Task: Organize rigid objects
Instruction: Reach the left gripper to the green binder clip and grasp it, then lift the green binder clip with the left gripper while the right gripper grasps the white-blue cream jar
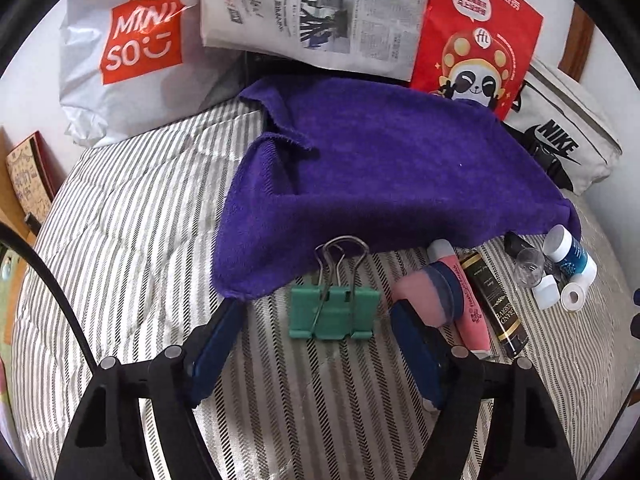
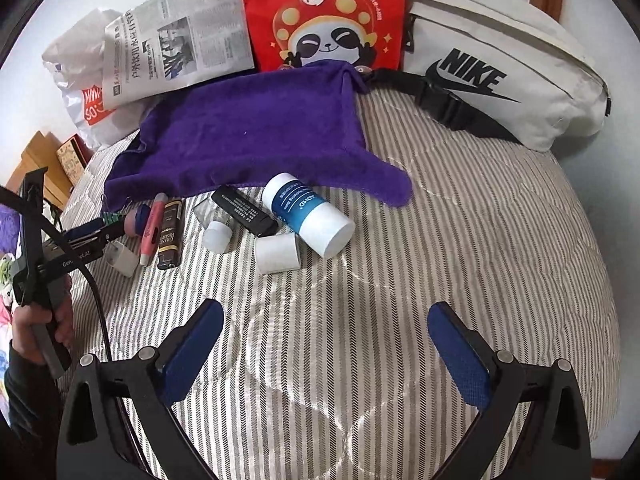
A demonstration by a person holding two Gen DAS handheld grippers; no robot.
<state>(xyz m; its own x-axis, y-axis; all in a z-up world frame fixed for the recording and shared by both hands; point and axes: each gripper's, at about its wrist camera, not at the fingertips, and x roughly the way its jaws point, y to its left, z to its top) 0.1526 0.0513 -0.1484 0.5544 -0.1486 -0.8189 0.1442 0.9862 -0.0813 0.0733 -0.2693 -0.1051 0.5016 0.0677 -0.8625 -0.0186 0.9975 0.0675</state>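
Left wrist view: the left hand-held gripper point(image 1: 316, 320) stands wide open, empty, its blue pads flanking a green metal binder clip point(image 1: 334, 310) lying on the grey striped bed cover point(image 1: 120, 240). Just right of the clip lie a pink tube point(image 1: 468, 300) and a black-and-gold tube point(image 1: 494, 300). Right wrist view: the right hand-held gripper point(image 2: 326, 344) is also wide open and empty, above bare cover. Ahead, a blue-and-white bottle point(image 2: 308, 214) lies on its side, overlapping the purple towel point(image 2: 256, 132). A white Nike waist bag point(image 2: 500, 68) sits beyond.
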